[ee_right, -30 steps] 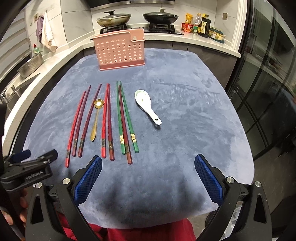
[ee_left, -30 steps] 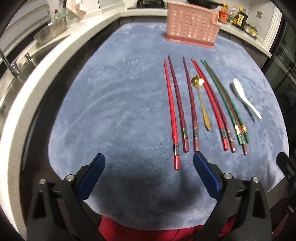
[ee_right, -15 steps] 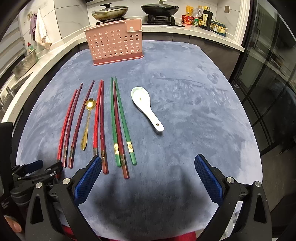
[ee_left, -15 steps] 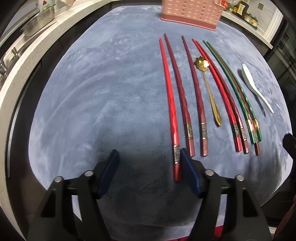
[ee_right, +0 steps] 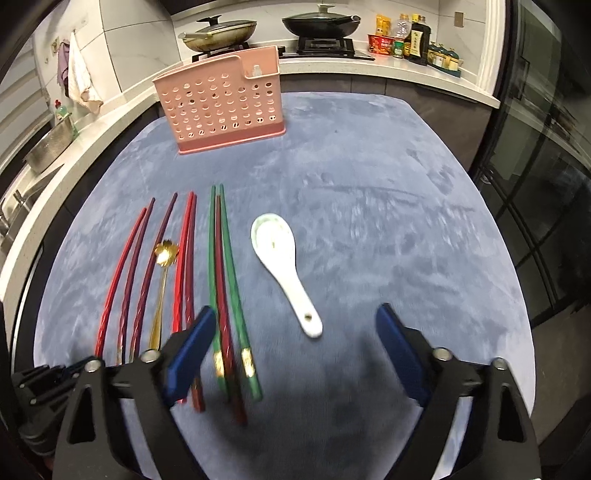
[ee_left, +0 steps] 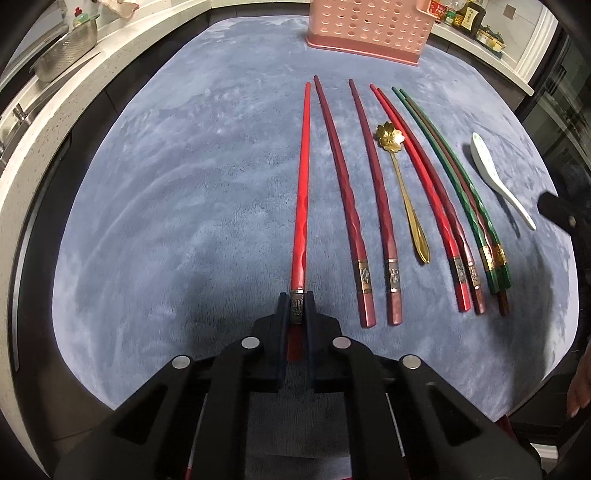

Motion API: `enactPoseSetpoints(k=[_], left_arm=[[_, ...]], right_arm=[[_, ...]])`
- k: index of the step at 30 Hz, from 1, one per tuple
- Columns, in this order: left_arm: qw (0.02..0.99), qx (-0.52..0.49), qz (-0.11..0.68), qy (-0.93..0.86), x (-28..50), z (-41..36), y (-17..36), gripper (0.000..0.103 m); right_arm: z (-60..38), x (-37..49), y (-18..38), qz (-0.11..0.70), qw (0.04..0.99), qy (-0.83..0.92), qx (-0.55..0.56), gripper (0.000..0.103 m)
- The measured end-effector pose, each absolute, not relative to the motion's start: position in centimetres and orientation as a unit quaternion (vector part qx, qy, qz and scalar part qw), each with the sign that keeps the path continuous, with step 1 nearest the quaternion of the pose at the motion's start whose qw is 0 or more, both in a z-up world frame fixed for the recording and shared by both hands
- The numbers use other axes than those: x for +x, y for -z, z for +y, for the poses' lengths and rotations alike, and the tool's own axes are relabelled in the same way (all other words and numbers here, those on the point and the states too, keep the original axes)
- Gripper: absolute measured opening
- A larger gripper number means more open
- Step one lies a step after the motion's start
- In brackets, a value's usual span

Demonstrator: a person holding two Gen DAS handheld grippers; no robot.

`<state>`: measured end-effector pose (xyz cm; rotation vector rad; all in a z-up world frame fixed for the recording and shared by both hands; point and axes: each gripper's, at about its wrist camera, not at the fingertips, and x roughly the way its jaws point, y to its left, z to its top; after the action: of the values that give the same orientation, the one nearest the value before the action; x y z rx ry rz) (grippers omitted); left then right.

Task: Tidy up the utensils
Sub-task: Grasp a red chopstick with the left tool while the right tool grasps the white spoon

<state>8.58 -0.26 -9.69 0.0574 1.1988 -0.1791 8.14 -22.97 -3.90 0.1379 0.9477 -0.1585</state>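
Several chopsticks lie side by side on the mat, with a gold flower spoon (ee_left: 404, 199) among them and a white ceramic spoon (ee_left: 495, 173) to their right. My left gripper (ee_left: 296, 295) is closing its jaws, and the pads press on the banded end of the leftmost bright red chopstick (ee_left: 301, 206). My right gripper (ee_right: 295, 314) hovers low over the green chopsticks (ee_right: 231, 280) and the white spoon (ee_right: 280, 258). Its jaws are closing but still wide, and the pads touch nothing. A pink perforated utensil holder (ee_right: 221, 107) stands upright at the mat's far edge.
The blue-grey plush mat (ee_left: 184, 184) covers the table. A white counter curves around it, with a metal basin (ee_right: 48, 147) at left, two lidded pans (ee_right: 317, 18) on the stove and bottles (ee_right: 410, 40) behind. Dark glass doors (ee_right: 546, 184) stand at right.
The left gripper came down and its jaws closed onto the bright red chopstick's banded end. The right gripper moved forward over the green chopsticks' ends and the spoon, and its jaws narrowed.
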Motion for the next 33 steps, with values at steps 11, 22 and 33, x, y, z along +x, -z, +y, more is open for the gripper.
enactPoseSetpoints(k=[11, 22, 33], left_arm=[[0.82, 0.026, 0.566, 0.077, 9.3, -0.6, 9.8, 0.008], [0.819, 0.028, 0.568, 0.074, 9.5, -0.8, 9.8, 0.008], [0.822, 0.017, 0.564, 0.076, 9.5, -0.7, 9.6, 0.008]], right_arm=[[-25.0, 11.6, 6.4, 0.481, 0.87, 0.037, 0.096, 0.024], [-25.9, 11.6, 8.6, 0.498, 0.856, 0.006, 0.139, 0.014], [-25.9, 9.8, 9.3, 0.492, 0.855, 0.006, 0.162, 0.015]])
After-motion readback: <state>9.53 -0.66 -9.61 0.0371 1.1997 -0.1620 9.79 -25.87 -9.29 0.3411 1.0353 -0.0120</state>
